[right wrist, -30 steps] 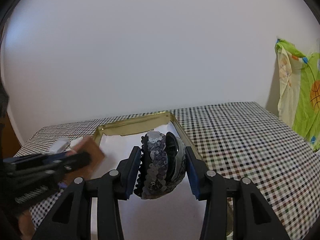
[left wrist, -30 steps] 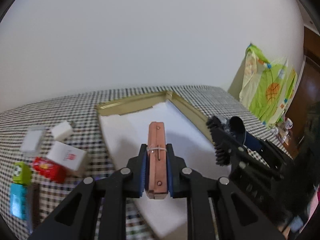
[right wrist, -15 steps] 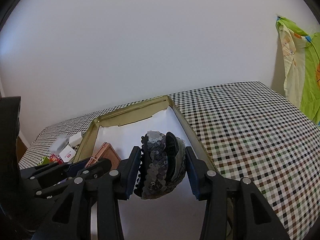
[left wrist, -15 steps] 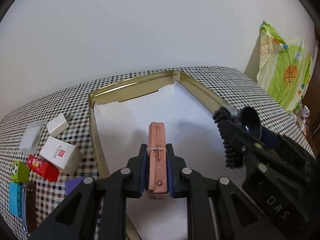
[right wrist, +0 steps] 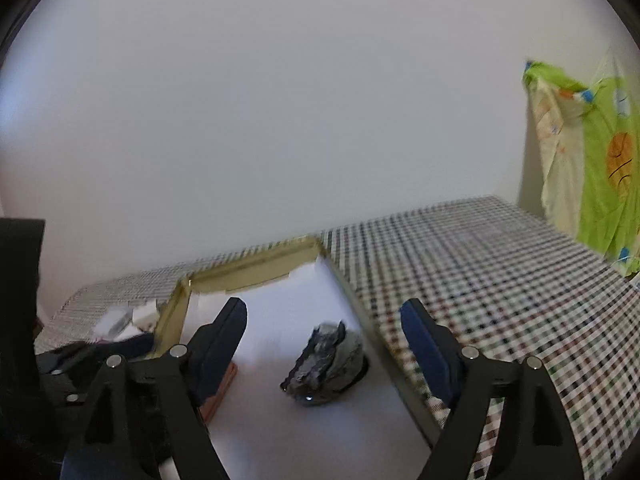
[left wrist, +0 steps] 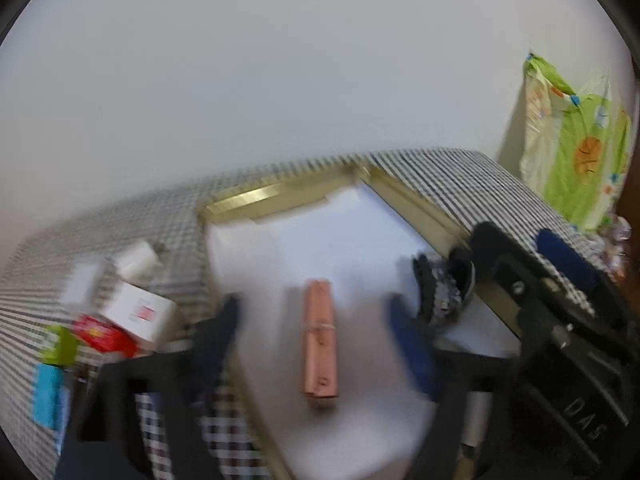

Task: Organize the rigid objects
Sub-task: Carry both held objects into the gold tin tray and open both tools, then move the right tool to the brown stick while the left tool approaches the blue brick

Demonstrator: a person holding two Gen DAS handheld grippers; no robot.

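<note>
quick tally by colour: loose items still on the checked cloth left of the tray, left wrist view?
White: 3, a box, a small block, a blurred flat piece.
Red: 1, a pack.
Green: 1, a block.
Blue: 1, a block.
Total: 6, as far as blur allows.

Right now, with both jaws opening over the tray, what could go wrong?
1. The pink case lies free between the left gripper jaws; pulling back carelessly could drag it.
2. The sequined hair clip sits close to the tray's right wall, and the right gripper could knock it.
</note>
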